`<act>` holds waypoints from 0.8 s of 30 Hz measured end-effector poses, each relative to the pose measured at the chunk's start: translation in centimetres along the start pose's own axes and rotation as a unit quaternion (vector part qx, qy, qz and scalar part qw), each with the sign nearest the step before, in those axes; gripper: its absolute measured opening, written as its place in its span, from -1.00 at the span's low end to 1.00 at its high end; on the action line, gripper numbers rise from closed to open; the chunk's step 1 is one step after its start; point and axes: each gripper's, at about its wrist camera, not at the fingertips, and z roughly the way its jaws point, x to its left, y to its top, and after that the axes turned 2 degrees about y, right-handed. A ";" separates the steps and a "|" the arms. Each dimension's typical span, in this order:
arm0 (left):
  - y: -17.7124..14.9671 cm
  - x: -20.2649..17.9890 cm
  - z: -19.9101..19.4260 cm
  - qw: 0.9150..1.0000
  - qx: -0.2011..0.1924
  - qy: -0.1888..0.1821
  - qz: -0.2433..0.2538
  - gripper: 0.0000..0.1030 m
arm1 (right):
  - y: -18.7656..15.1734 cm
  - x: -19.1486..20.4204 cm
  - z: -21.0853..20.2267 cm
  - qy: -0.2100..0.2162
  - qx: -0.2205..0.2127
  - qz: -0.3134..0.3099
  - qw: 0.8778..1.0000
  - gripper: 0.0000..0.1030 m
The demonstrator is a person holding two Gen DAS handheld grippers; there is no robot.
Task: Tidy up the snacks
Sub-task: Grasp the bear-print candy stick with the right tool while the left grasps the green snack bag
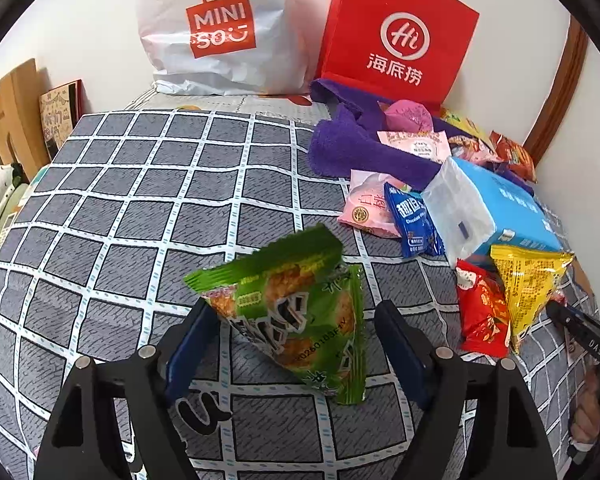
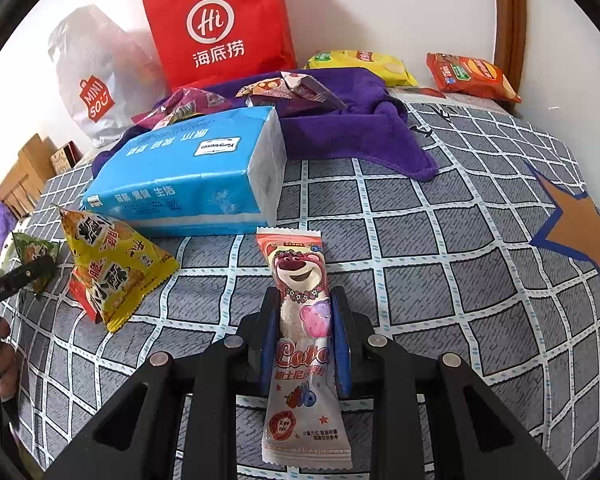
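Note:
My left gripper (image 1: 296, 320) is open, its fingers on either side of a green triangular snack packet (image 1: 296, 304) that stands on the checked bedsheet (image 1: 140, 200). My right gripper (image 2: 305, 312) is shut on a pink Lotso bear candy packet (image 2: 304, 320), held lengthwise between the fingers. A yellow triangular packet (image 2: 112, 264) lies on a red packet (image 1: 482, 312) to the left of the right gripper. Blue and pink small packets (image 1: 412, 220) lie by a blue tissue pack (image 2: 188, 176).
A purple towel (image 2: 340, 132) carries several snack packets. A red paper bag (image 2: 220, 24) and a white Miniso bag (image 1: 216, 28) stand against the wall. Yellow (image 2: 360, 64) and orange (image 2: 472, 76) chip bags lie at the far right. A wooden headboard (image 1: 12, 112) is at left.

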 end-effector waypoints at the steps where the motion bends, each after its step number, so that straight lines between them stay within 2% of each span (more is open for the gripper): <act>1: 0.0 -0.2 0.1 1.000 0.002 0.004 0.005 0.60 | 0.0 0.0 0.0 0.000 0.000 0.000 1.000 -0.50; 4: 0.0 -0.8 0.3 1.000 0.008 0.012 0.020 0.70 | 0.0 0.1 0.0 -0.004 0.000 -0.003 1.000 -0.50; 9: 0.0 -0.4 0.0 1.000 0.003 0.001 0.010 0.68 | -0.1 0.2 0.1 -0.008 -0.001 -0.004 1.000 -0.51; 14: 0.1 0.2 -0.5 1.000 0.003 -0.016 -0.008 -0.05 | 0.1 -0.2 -0.1 -0.005 0.008 0.019 1.000 -0.56; 17: 0.3 0.2 -1.1 0.999 0.007 -0.041 -0.008 -0.18 | 0.5 -0.3 -0.8 0.008 0.008 0.031 0.999 -0.57; 24: 0.8 -1.1 -3.6 0.998 -0.011 -0.060 0.010 -0.20 | 1.9 1.4 -4.2 0.008 -0.018 0.007 1.000 -0.57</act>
